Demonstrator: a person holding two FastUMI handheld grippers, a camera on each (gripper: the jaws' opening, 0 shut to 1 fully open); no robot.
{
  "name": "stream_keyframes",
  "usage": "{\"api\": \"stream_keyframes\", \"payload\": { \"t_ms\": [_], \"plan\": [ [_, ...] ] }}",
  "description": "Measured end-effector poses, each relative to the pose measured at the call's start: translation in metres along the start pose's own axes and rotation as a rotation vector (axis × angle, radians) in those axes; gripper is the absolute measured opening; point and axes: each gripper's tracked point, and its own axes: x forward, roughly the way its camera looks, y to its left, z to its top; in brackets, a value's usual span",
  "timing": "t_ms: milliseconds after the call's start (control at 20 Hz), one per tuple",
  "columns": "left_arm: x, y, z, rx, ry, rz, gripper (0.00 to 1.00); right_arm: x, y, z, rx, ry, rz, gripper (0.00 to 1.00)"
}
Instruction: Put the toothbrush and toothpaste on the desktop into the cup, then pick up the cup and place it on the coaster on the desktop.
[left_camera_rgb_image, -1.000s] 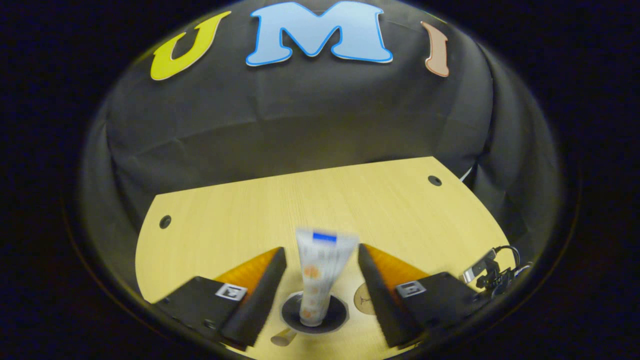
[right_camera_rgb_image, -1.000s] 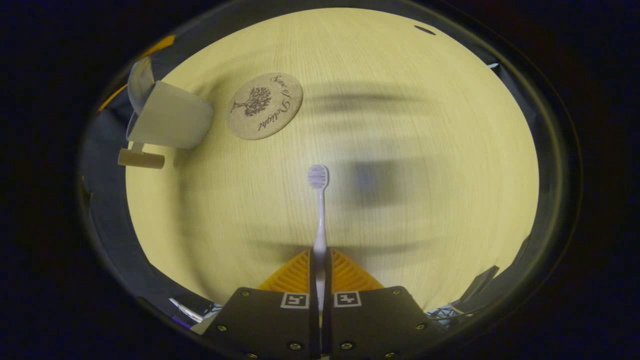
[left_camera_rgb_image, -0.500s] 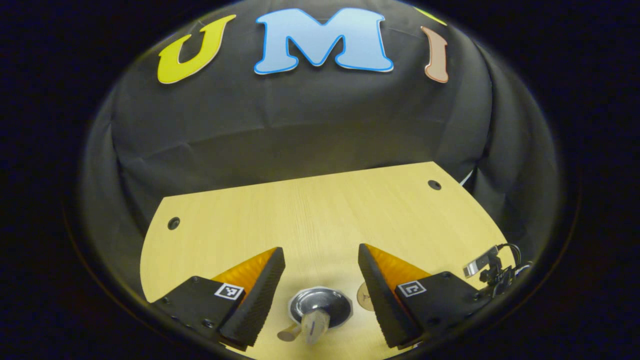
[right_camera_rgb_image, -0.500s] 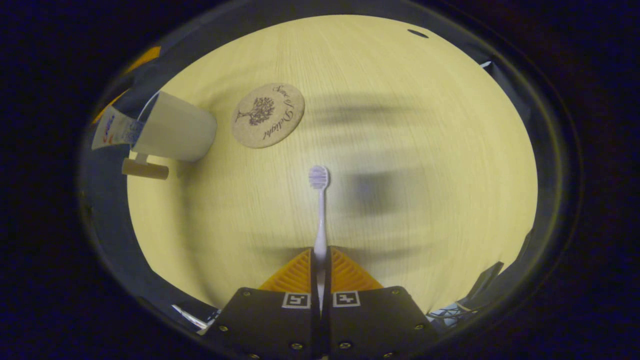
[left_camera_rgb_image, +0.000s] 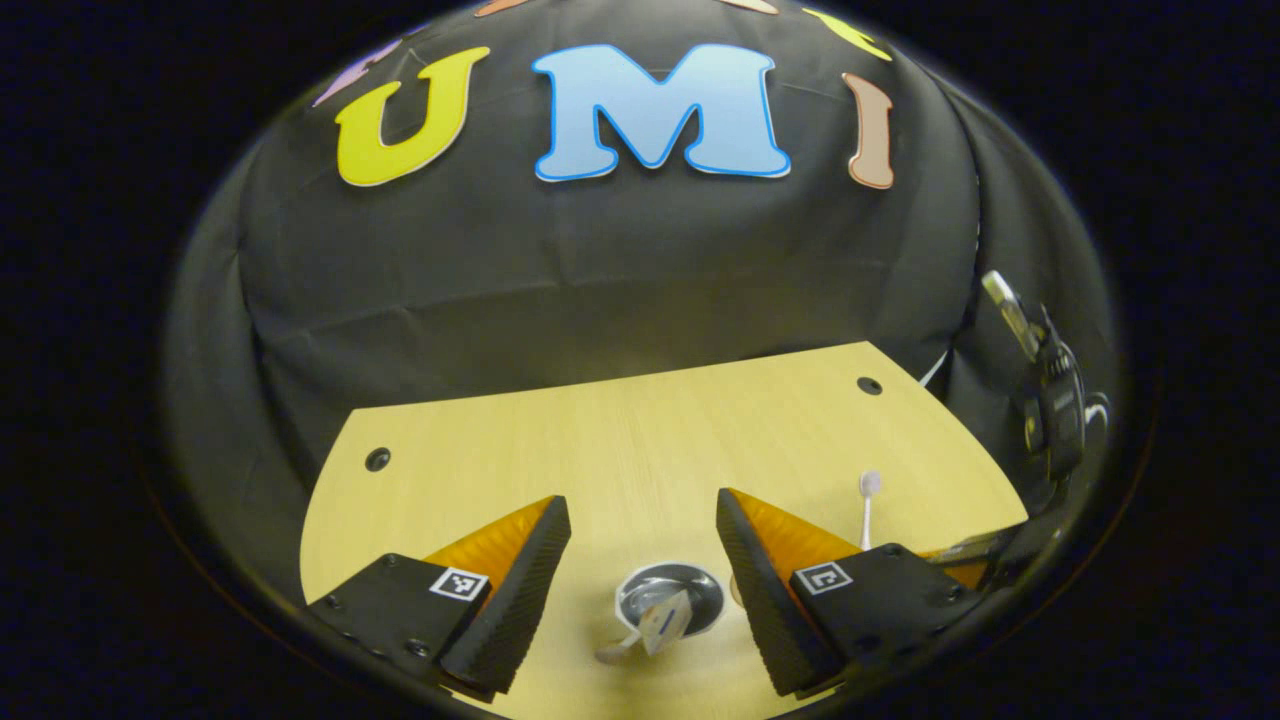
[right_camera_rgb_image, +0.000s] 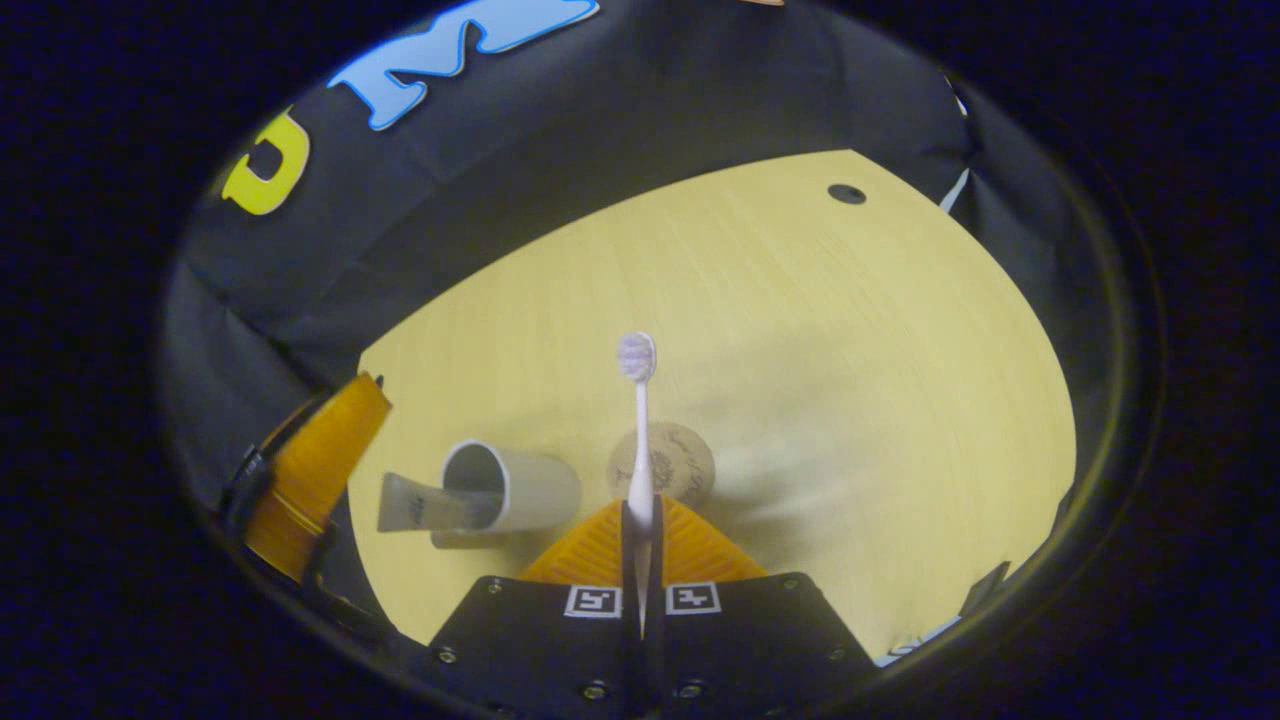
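Observation:
A pale cup (right_camera_rgb_image: 520, 488) stands on the wooden desktop (right_camera_rgb_image: 800, 330) with the toothpaste tube (right_camera_rgb_image: 425, 503) leaning out over its rim. My right gripper (right_camera_rgb_image: 640, 512) is shut on the handle of a white toothbrush (right_camera_rgb_image: 640, 440), whose head points away from me, above and right of the cup. The round cork coaster (right_camera_rgb_image: 675, 460) lies just right of the cup. In the left gripper view my left gripper (left_camera_rgb_image: 640, 502) hangs open above the cup (left_camera_rgb_image: 668, 598), holding nothing. The toothpaste (left_camera_rgb_image: 655, 630) sits inside, and the toothbrush (left_camera_rgb_image: 868, 495) rises at the right.
One finger (right_camera_rgb_image: 320, 465) of the left gripper shows at the left of the right gripper view, close to the cup. The right gripper's body (left_camera_rgb_image: 975, 545) sits low right in the left gripper view. Small cable holes (left_camera_rgb_image: 377, 459) mark the desktop's far corners, against the black cloth wall.
The toothpaste has dropped from between my open left fingers deeper into the cup, and the left gripper rose. The right gripper tilted up and carried the toothbrush closer to the cup.

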Motion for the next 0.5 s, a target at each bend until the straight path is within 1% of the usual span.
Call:
{"api": "stream_keyframes", "payload": {
  "t_ms": [150,250,350,500],
  "plan": [
    [-0.016,0.022,-0.002,-0.002,-0.008,0.024,0.96,-0.002,0.034,0.031,0.016,-0.062,0.061,0.02],
    [-0.027,0.038,-0.006,-0.006,-0.009,0.043,0.96,-0.002,0.054,0.030,0.026,-0.097,0.085,0.02],
    [-0.037,0.060,-0.012,-0.016,-0.004,0.062,0.96,0.002,0.067,0.036,0.027,-0.133,0.094,0.01],
    [-0.053,0.088,-0.022,-0.036,0.003,0.090,0.96,0.010,0.079,0.051,0.007,-0.211,0.080,0.02]
  ]
}}
